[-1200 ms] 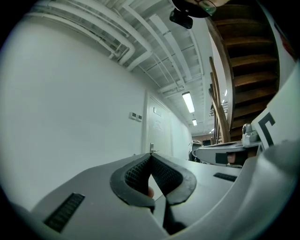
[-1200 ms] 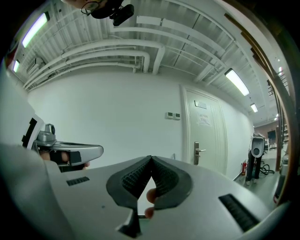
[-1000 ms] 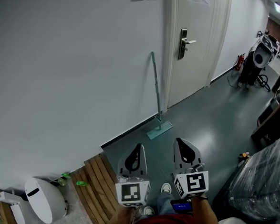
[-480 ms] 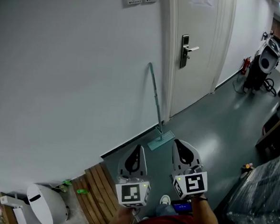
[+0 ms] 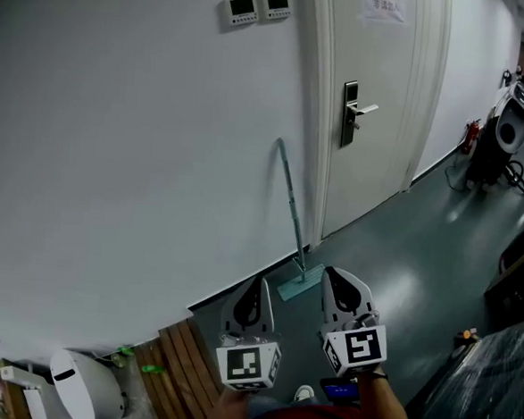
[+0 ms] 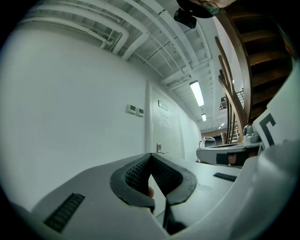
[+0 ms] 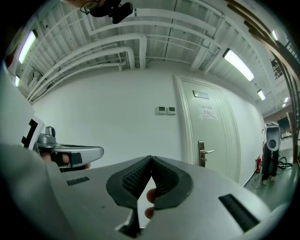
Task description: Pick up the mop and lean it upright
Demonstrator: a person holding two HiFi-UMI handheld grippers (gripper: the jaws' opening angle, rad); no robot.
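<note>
Mop (image 5: 290, 202): up on end, handle top resting against the wall (image 5: 114, 149), mop head (image 5: 300, 282) flat on the floor (image 5: 421, 233) at the skirting, just beside the door (image 5: 375, 122) frame.
Why it stands: slanted handle propped by the wall, flat head acting as a foot; by the look of it, the lean is already made.
Mop against the fingers: out ahead of both sets of fingertips, well apart, touched by neither; lined up with the gap between the two grippers.
Left gripper (image 5: 256, 282): fingers (image 6: 136, 172) pressed shut tip to tip, nothing between them.
Right gripper (image 5: 333, 275): fingers likewise closed on nothing, carried beside the left.
Why held so: empty and parked side by side, probably because nothing remains to grip.
</note>
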